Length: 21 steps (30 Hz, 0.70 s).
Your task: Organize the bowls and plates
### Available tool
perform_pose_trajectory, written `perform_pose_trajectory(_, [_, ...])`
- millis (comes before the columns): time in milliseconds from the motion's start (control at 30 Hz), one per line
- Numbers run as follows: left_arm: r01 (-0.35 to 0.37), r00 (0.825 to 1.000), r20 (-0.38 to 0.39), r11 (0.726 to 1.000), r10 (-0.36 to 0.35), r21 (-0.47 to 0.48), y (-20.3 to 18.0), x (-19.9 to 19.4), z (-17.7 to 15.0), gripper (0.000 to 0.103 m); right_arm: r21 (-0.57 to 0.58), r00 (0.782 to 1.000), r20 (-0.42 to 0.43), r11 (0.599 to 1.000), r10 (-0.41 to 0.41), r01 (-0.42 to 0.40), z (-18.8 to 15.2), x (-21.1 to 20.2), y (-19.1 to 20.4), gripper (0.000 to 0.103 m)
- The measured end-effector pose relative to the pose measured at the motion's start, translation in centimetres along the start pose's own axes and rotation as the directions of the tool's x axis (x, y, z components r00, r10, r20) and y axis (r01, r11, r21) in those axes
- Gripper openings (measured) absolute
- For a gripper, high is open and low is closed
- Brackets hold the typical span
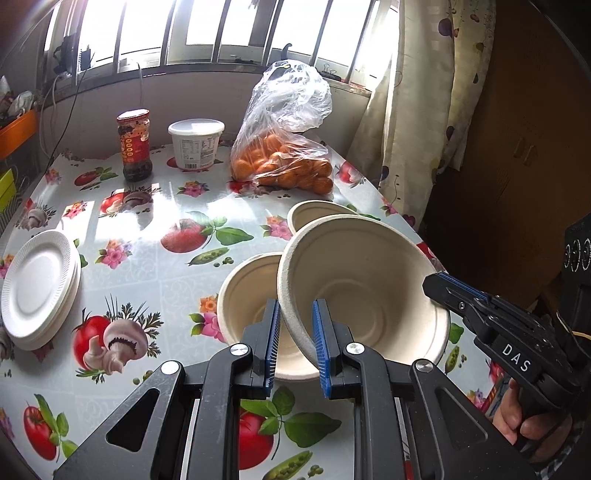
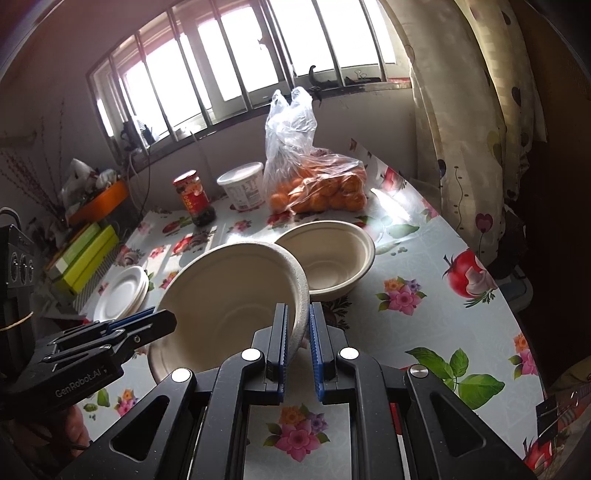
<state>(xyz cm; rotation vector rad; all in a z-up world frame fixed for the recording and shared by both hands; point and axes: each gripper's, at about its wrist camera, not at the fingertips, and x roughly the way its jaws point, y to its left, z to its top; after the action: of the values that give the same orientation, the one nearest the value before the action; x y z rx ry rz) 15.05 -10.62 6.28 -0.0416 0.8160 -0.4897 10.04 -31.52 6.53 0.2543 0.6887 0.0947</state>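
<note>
While both grippers clamp its rim, the raised bowl [image 1: 364, 291] tilts leftward

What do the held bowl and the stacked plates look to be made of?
Held bowl: probably moulded paper pulp; beige, matte, with a grainy, thick rim. Stacked plates: likely white foam or pressed paper; smooth, slightly glossy, with fluted rims. The look leaves that one open.

**Strong backlight, dark corners**

Daylight pours through the barred window [image 1: 221, 33] at twelve o'clock, blown out to white in both views. It throws glare patches on the glossy tablecloth [image 1: 155, 221] toward ten o'clock. The curtain [image 2: 469, 122] at two o'clock is dim. Fisheye bending curves the edges; corners vignette black. Focus is sharp.
</note>
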Motion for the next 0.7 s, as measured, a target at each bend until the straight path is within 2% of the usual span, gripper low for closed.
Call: perform_pose_trajectory(700, [-0.074,0.996,-0.058,0.996,0.071,-0.054,4.1,3.3,0.2,0.019,-0.042,0.995,-0.094,0.999,0.013,-0.017,0.3,5.9,2.0,0.012])
